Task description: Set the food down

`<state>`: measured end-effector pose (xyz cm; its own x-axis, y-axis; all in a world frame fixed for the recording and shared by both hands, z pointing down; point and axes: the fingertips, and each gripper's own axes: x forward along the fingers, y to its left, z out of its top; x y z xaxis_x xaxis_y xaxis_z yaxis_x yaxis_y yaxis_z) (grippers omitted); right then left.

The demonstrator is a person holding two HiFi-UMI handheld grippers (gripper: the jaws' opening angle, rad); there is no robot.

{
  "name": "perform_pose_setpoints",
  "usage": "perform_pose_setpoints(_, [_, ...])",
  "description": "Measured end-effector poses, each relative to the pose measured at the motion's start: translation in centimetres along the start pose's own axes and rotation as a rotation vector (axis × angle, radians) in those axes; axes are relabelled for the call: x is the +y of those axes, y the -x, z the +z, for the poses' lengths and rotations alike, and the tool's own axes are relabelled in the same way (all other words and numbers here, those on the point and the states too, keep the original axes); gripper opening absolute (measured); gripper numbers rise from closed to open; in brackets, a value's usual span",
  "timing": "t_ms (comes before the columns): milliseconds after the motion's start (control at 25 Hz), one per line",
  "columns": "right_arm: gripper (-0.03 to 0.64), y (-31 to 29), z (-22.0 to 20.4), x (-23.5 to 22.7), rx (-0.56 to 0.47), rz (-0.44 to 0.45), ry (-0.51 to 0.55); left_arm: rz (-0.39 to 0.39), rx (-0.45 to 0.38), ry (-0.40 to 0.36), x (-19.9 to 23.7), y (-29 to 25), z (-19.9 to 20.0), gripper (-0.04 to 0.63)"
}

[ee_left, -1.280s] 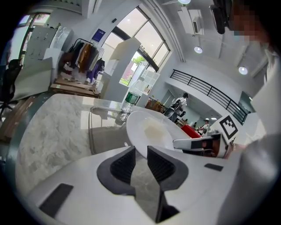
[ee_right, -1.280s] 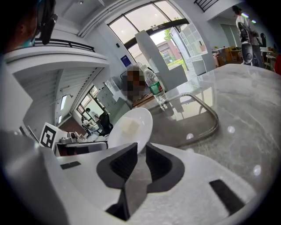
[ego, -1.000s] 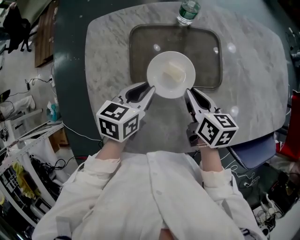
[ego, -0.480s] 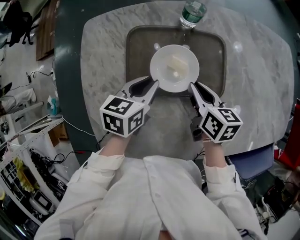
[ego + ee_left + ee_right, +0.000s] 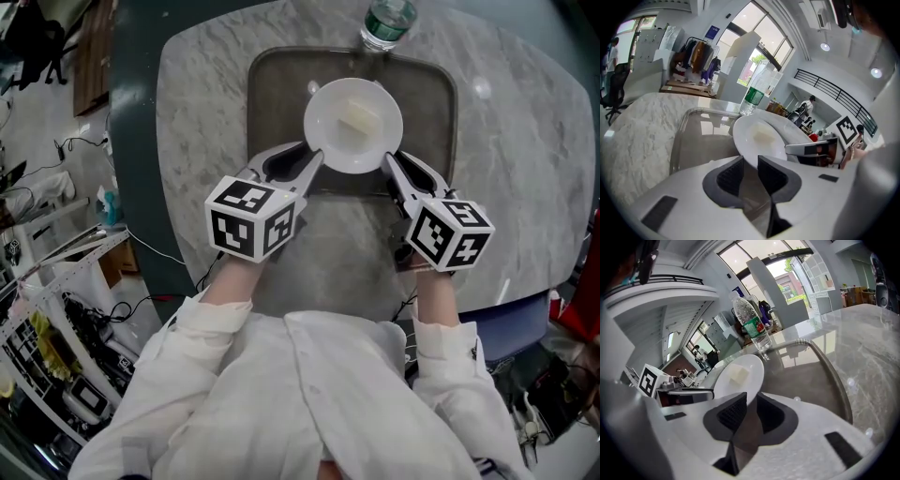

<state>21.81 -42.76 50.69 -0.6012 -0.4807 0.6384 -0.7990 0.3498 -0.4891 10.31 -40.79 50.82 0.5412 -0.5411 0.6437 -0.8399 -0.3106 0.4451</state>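
Note:
A white plate (image 5: 353, 125) with a pale block of food (image 5: 359, 117) is held over the near half of a dark tray (image 5: 272, 84). My left gripper (image 5: 314, 161) has the plate's left rim between its pads, and its jaws are opening. My right gripper (image 5: 391, 161) is shut on the right rim. In the left gripper view the plate (image 5: 764, 138) runs into the gap of the left gripper (image 5: 750, 161). The right gripper view shows the plate (image 5: 738, 376) and the food (image 5: 737, 374) just ahead of the right gripper (image 5: 751, 401).
A clear water bottle (image 5: 387, 23) with a green label stands at the tray's far edge. The tray lies on a round marble table (image 5: 525, 141). A blue chair seat (image 5: 506, 305) is at the right, and cables and clutter cover the floor at the left.
Both grippers have carried the plate away from me, from the tray's near edge to further over the tray.

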Motion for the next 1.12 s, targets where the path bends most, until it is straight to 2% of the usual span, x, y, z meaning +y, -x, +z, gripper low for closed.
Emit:
perform_pose_setpoints(400, [0.041, -0.3, -0.2, -0.6, 0.056, -0.054, 0.057, 0.004, 0.089, -0.021, -0.1, -0.7, -0.9, 0.094])
perform_pose_setpoints(800, [0.046, -0.3, -0.5, -0.8, 0.082, -0.107, 0.108, 0.012, 0.097, -0.033, -0.2, -0.7, -0.9, 0.103])
perform_pose_setpoints(1120, [0.081, 0.1, 0.6, -0.7, 0.043, -0.116, 0.127, 0.005, 0.081, -0.054, -0.1, -0.3, -0.3, 0.103])
